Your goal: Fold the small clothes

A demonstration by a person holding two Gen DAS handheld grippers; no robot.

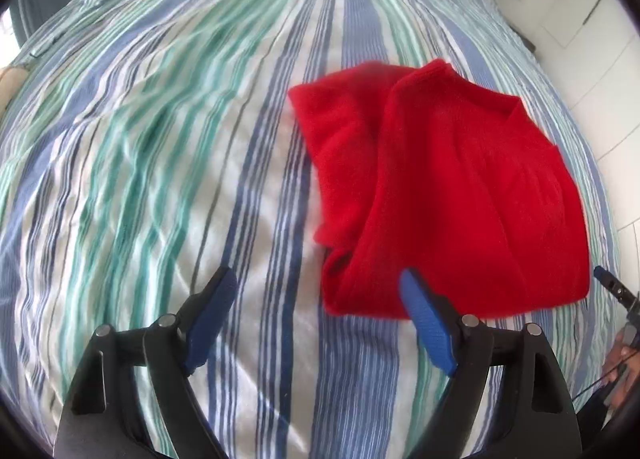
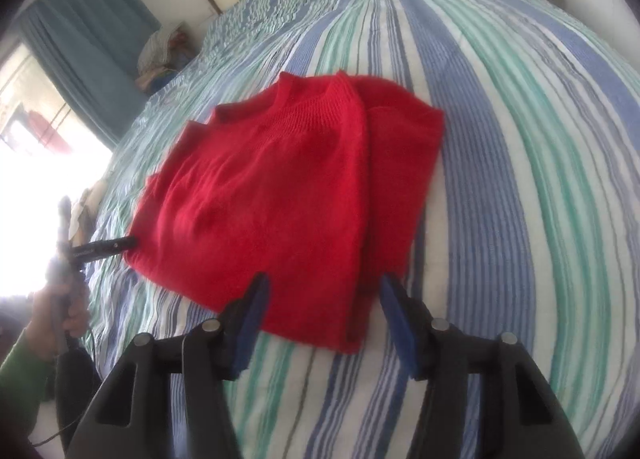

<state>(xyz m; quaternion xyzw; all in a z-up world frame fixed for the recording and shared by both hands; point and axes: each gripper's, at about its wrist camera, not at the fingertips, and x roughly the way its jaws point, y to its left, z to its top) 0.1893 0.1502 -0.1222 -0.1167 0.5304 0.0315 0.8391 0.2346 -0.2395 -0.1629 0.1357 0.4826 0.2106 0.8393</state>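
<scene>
The left gripper [image 1: 316, 319] is hanging wide open and empty over the blue-and-green striped bedsheet [image 1: 160, 147]; the partly folded red knitted sweater [image 2: 280, 195] is lying flat on it, and the right gripper [image 2: 320, 323] is gaping empty above its near hem. A shallow pinch could be catching only the top layer, undoing the fold.

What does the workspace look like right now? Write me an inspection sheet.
Surface: bed under a wrinkled striped cover.
Job's things: red sweater, partly folded, side flaps turned in, neckline at the far end.
Clutter: heap of cloth at the bed's far edge; too blurred to identify.
Grippers: left gripper open, nothing between its pads, just short of the sweater's near edge. Right gripper open over the sweater's near corner, not gripping.
Cables: thin wire hangs below the hand holding the left gripper.
Surroundings: teal curtain beside a bright window; white wall.
</scene>
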